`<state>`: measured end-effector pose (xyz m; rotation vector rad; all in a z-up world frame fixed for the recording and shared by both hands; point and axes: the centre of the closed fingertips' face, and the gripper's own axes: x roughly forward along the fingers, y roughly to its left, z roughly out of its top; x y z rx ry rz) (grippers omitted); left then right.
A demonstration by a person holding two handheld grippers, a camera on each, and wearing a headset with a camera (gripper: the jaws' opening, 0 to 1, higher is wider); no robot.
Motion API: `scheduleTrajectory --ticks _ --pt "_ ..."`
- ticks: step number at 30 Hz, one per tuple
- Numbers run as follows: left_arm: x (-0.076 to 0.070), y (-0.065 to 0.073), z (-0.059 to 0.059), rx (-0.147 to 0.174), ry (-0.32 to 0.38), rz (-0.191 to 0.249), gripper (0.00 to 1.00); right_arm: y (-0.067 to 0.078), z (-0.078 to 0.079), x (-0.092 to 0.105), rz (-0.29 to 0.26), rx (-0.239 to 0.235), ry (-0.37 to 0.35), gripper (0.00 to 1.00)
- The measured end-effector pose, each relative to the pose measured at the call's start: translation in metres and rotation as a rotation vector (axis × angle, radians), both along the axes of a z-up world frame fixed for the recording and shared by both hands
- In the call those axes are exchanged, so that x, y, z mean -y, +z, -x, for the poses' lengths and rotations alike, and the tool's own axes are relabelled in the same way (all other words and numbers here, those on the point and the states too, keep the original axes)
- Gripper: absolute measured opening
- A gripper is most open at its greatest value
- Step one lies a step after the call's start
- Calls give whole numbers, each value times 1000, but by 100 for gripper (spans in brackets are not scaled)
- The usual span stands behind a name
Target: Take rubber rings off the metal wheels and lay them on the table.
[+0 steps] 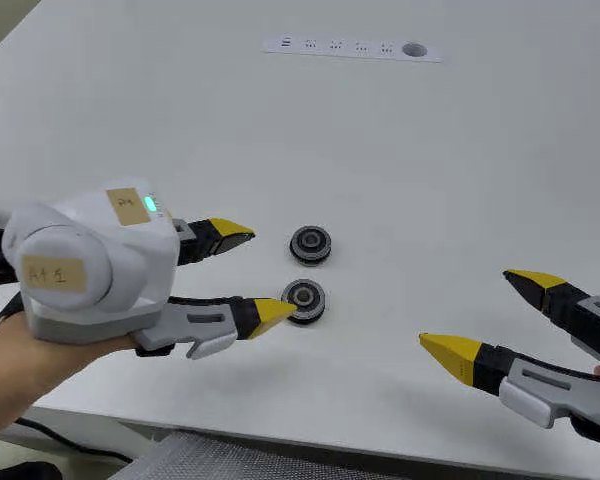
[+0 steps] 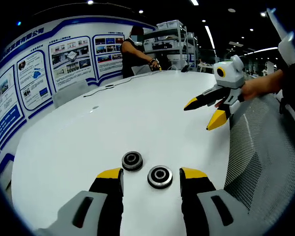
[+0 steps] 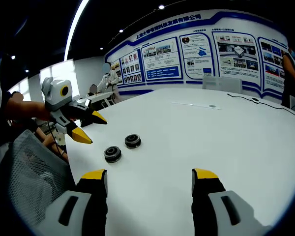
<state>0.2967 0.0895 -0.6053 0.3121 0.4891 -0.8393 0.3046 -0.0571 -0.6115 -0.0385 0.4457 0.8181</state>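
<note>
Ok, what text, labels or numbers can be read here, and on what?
"A4 1", roughly: tan sticker on the left claw's rear end.
Upper tan sticker on the same claw: handwriting too blurred.
Wall posters: print too small to read.
Socket strip in the table: markings too small.

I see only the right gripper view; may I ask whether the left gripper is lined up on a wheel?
Observer: Yes; in its own view the nearer wheel sits centred between the open jaws of the left gripper.
Operator: Is a jaw touching it?
Observer: In the head view one jaw tip reaches its edge; contact I cannot tell.
Operator: Where is my right gripper?
Observer: In the head view the right gripper is off to the right of the nearer wheel and the farther wheel, touching neither.
</note>
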Motion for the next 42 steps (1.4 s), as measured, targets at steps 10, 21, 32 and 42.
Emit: scheduleTrajectory --ticks 10,21,32,42 --pt "17 -21 -2 -34 -54 -41 29 1 1 -3 -12 -7 6 71" --pt "13 -32 -6 -66 -51 -67 20 0 3 -6 -16 -17 22 71" --pt "20 -40 -4 -91 -76 -81 19 0 2 -5 -20 -17 18 71" --pt "17 -45 -4 -128 -58 -77 16 0 1 -5 -25 -19 12 71"
